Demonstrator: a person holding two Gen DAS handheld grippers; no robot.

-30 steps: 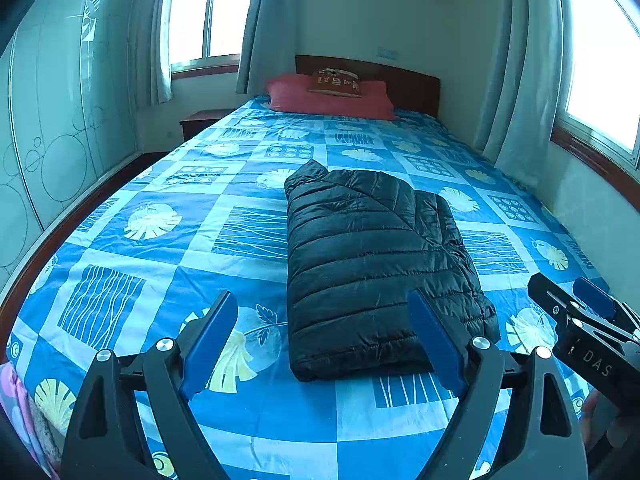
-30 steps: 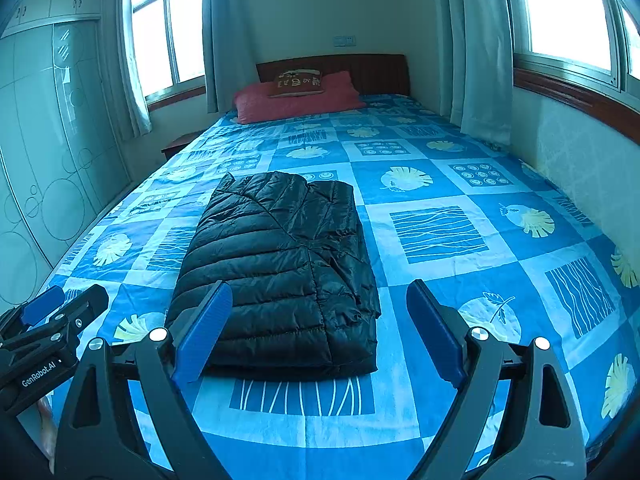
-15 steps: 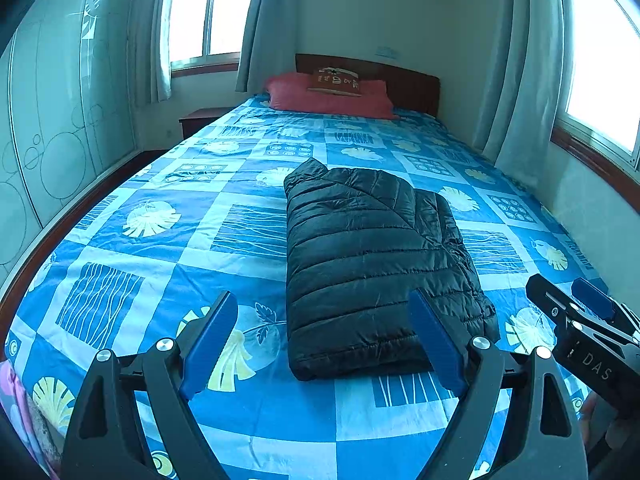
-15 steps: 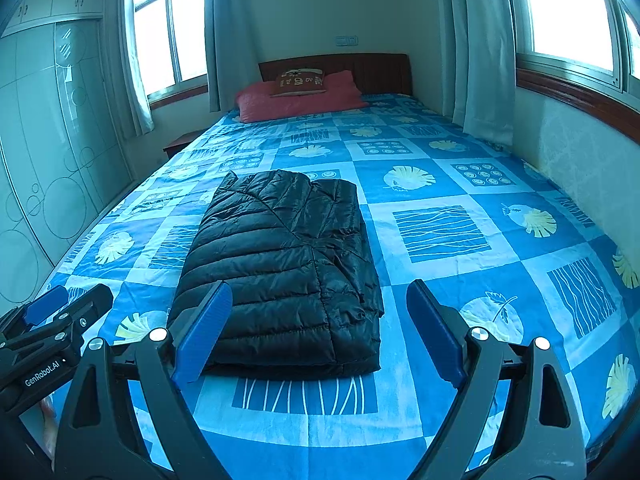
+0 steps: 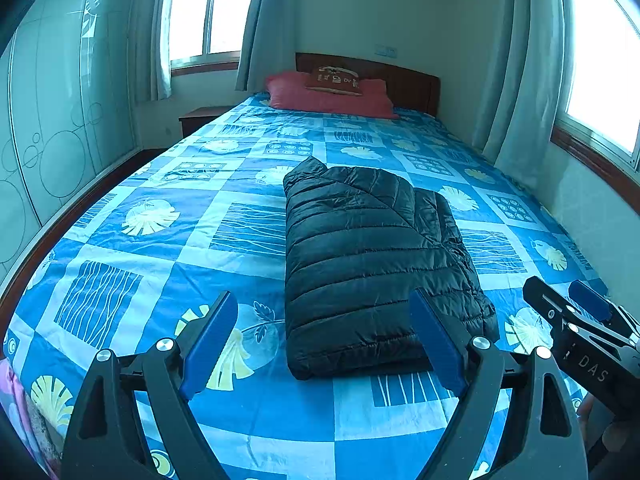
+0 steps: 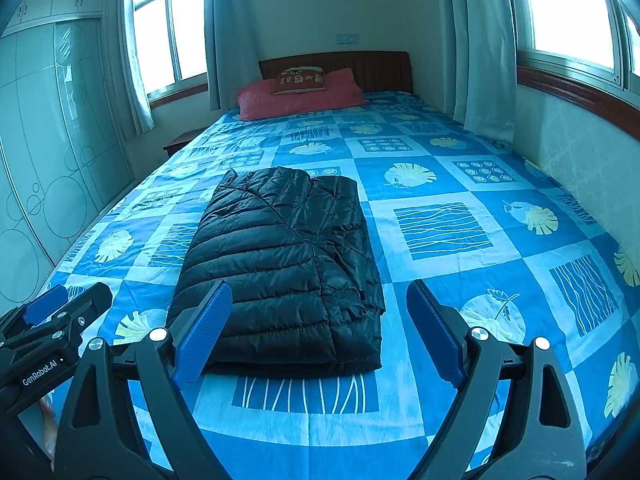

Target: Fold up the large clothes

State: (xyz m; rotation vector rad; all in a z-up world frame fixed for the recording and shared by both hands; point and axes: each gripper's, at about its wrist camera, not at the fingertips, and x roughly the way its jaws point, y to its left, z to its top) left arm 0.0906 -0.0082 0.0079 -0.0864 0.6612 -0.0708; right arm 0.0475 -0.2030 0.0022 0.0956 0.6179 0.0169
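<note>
Nothing has visibly moved since the earlier frames: both grippers hang where they were above the foot of the bed (image 6: 440, 224). A black quilted puffer jacket (image 6: 280, 264) lies folded into a neat rectangle near the middle of the blue patterned bedspread, well short of the red pillows (image 6: 300, 96). The left gripper (image 5: 324, 340) and right gripper (image 6: 320, 332) are both spread wide and empty, clear of the jacket, which suggests the folding is done. The jacket's sleeves and underside are tucked out of sight. Only a sliver of the person's hand shows at the frame edges.
</note>
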